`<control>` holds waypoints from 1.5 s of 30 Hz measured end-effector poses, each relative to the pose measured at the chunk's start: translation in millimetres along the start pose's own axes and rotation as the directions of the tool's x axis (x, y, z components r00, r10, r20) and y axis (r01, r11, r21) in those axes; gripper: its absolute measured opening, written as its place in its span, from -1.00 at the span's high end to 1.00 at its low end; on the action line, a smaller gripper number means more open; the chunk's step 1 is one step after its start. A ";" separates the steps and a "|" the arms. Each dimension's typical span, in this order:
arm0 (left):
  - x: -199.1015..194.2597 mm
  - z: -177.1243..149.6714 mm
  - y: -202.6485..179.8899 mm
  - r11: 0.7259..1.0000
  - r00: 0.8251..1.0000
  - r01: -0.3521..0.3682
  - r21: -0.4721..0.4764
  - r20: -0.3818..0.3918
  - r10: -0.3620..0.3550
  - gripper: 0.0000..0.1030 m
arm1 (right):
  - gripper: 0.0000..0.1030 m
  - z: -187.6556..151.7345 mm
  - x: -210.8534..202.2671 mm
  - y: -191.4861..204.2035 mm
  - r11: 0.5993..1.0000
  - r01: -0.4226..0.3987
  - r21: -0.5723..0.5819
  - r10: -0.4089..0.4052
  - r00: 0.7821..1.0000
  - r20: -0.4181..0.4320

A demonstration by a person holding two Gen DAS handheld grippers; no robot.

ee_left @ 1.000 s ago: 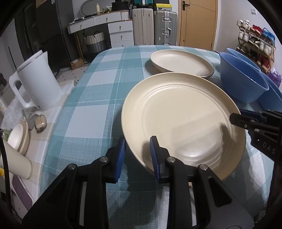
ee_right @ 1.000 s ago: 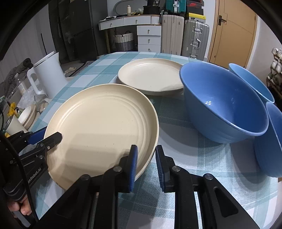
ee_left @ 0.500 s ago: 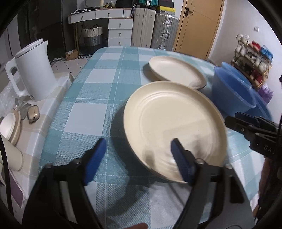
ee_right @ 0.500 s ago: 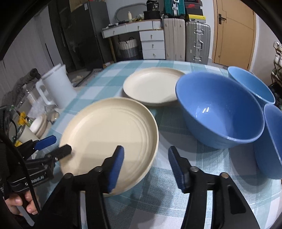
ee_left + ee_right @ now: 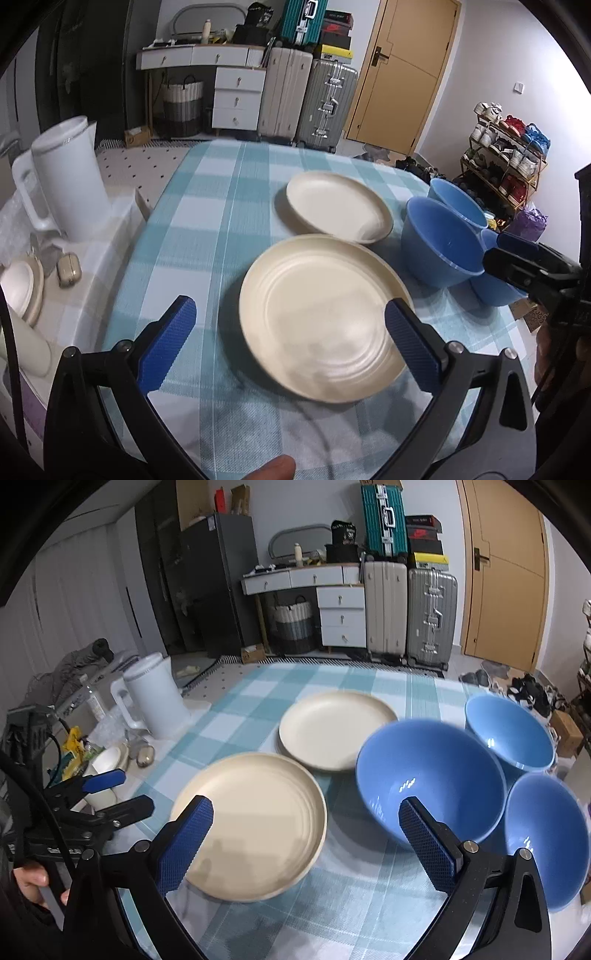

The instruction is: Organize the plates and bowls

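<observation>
1. My left gripper [image 5: 290, 334] has its jaws opening wide, with nothing pressed between the blue pads; the near cream plate [image 5: 325, 317] lies flat on the surface [image 5: 207, 236] just ahead of and below it.
2. My right gripper [image 5: 304, 843] is likewise opening and holds nothing; the same plate sits ahead to its left, and the nearest blue bowl [image 5: 430, 779] ahead to its right.
3. The second cream plate [image 5: 338, 729] rests just beyond the near one, the two rims almost meeting. Two more blue bowls [image 5: 509, 733] sit further to my right.
4. As I judge it, the step in hand is letting go of the near plate and backing clear. To do it well, I should keep both grippers spread until the pads are well off the rim, so I don't drag the plate along the checked cloth.
5. Next I would likely stack like with like, approaching a rim low and square.
6. Hard to read: the near plate is motion-blurred in both views, the rightmost bowl [image 5: 546, 834] is cut off by my own finger, and I cannot tell whether the far plate is one plate or several.
</observation>
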State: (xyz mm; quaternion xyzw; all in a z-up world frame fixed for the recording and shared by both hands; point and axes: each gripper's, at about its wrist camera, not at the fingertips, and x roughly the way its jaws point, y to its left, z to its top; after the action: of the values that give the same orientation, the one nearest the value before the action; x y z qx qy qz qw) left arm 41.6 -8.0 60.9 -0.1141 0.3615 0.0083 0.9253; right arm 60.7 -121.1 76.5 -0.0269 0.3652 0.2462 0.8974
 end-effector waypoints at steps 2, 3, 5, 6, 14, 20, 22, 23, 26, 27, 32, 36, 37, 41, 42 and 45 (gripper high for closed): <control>-3.6 9.3 -4.8 1.000 1.000 0.004 0.003 0.010 -0.004 -0.98 | -0.99 8.7 -7.3 -1.3 1.000 0.005 -0.013 -0.005 1.000 0.010; -6.1 15.1 -7.7 1.000 1.000 0.001 0.006 0.016 -0.001 -0.98 | -0.99 13.6 -11.3 -1.9 1.000 0.006 -0.021 -0.005 1.000 0.013; -9.5 24.1 -11.9 1.000 1.000 -0.004 0.017 0.029 0.004 -0.98 | -0.99 24.3 -18.7 -2.1 0.999 -0.002 -0.040 0.003 1.000 0.017; -11.8 29.3 -14.3 1.000 0.999 -0.006 0.021 0.037 0.006 -0.98 | -0.99 29.9 -22.7 -3.5 0.999 -0.006 -0.045 0.007 1.000 0.017; -14.3 69.9 -16.3 1.000 0.998 -0.012 0.000 0.058 0.012 -0.98 | -0.99 69.5 -46.1 -20.8 0.998 -0.033 -0.052 0.036 0.998 0.054; -3.0 97.6 -14.1 0.999 0.998 -0.042 -0.007 0.048 0.042 -0.98 | -0.99 98.5 -52.7 -50.2 0.999 -0.050 -0.005 0.050 0.995 0.090; 3.0 106.2 -13.1 0.998 0.997 -0.057 -0.009 0.042 0.057 -0.98 | -0.99 107.9 -52.9 -61.2 0.998 -0.055 0.008 0.054 0.994 0.093; 6.1 110.9 -13.2 0.998 0.997 -0.060 -0.010 0.039 0.060 -0.98 | -0.99 112.6 -52.5 -66.7 0.998 -0.054 0.010 0.053 0.994 0.093; 16.0 120.0 -12.9 0.998 0.997 -0.067 -0.011 0.031 0.067 -0.98 | -0.99 122.1 -47.8 -80.3 0.999 -0.045 0.021 0.043 0.996 0.083; 20.9 123.8 -13.4 0.997 0.997 -0.072 -0.011 0.027 0.072 -0.98 | -0.99 125.5 -45.2 -85.4 0.999 -0.040 0.019 0.038 0.997 0.074; 44.8 135.0 -13.3 0.996 0.996 -0.084 -0.017 0.002 0.085 -0.98 | -0.99 134.1 -27.0 -103.4 1.000 -0.024 0.019 0.023 0.999 0.048; 66.2 143.0 -13.1 0.995 0.995 -0.098 -0.018 -0.026 0.098 -0.98 | -0.99 139.7 -9.2 -121.2 0.998 -0.037 0.042 0.037 0.999 0.016; 72.8 145.0 -12.0 0.995 0.995 -0.100 -0.018 -0.031 0.100 -0.98 | -0.99 141.2 -3.7 -125.1 0.998 -0.039 0.047 0.039 0.999 0.006; 95.7 151.5 -12.2 0.994 0.993 -0.108 -0.021 -0.055 0.107 -0.98 | -0.99 143.0 22.2 -135.6 0.997 -0.028 0.065 0.031 0.999 -0.038; 103.6 153.5 -12.0 0.993 0.992 -0.112 -0.022 -0.061 0.111 -0.98 | -0.99 142.6 29.0 -138.1 0.997 -0.028 0.068 0.031 0.998 -0.049; 123.0 156.7 -11.7 0.994 0.991 -0.109 -0.028 -0.085 0.106 -0.98 | -0.99 142.1 52.4 -145.1 0.996 -0.028 0.079 0.035 0.995 -0.090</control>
State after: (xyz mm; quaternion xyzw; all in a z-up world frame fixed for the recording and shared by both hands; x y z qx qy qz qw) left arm 238.1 6.3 92.4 -0.1099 0.4054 0.0594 0.9056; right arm 250.9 -193.8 126.4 0.0026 0.4153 0.2446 0.8762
